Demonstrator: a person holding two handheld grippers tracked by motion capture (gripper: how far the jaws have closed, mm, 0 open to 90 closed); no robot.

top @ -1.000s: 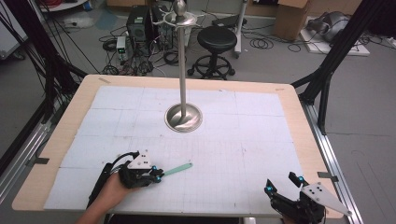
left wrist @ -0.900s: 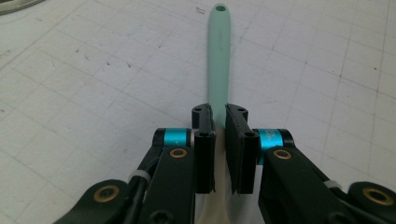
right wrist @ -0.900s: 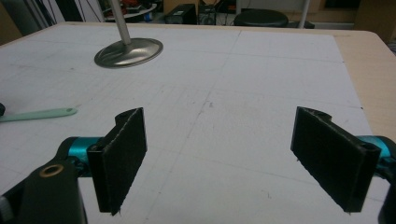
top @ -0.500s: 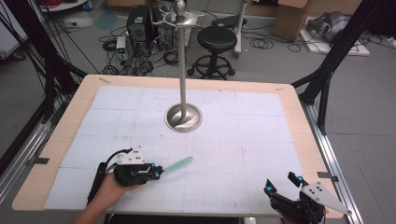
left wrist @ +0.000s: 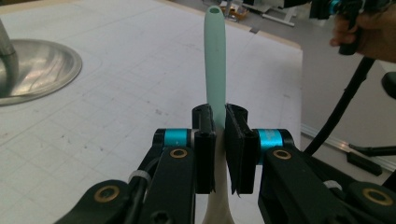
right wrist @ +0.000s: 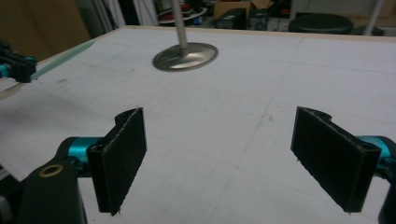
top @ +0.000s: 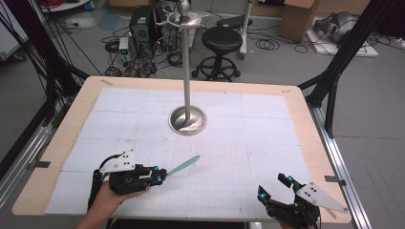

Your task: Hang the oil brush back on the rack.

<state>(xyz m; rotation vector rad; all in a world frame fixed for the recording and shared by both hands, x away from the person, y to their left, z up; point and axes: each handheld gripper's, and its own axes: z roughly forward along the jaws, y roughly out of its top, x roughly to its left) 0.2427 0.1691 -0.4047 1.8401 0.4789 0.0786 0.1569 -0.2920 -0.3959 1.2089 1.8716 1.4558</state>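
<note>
My left gripper [top: 161, 175] is at the table's front left, shut on a pale green utensil handle [top: 183, 165] that sticks out forward and to the right. In the left gripper view the green handle [left wrist: 215, 51] rises between the jaws of that gripper [left wrist: 220, 126], with a hole at its tip and a cream-coloured part below the jaws. My right gripper [top: 276, 187] sits at the front right edge, open and holding nothing; in its own view that gripper [right wrist: 233, 154] has its pads wide apart over bare table. A tall metal stand [top: 187, 118] with hooks at its top rises mid-table.
The table is covered with white gridded mats [top: 258, 138] inside a wooden rim [top: 305, 124]. The stand's round steel base [right wrist: 186, 57] lies ahead of the right gripper. Beyond the far edge are a black stool [top: 220, 40], cables and boxes on the floor.
The left gripper with the green utensil has drifted slightly left and toward the front edge. The right gripper has stayed where it was, open.
</note>
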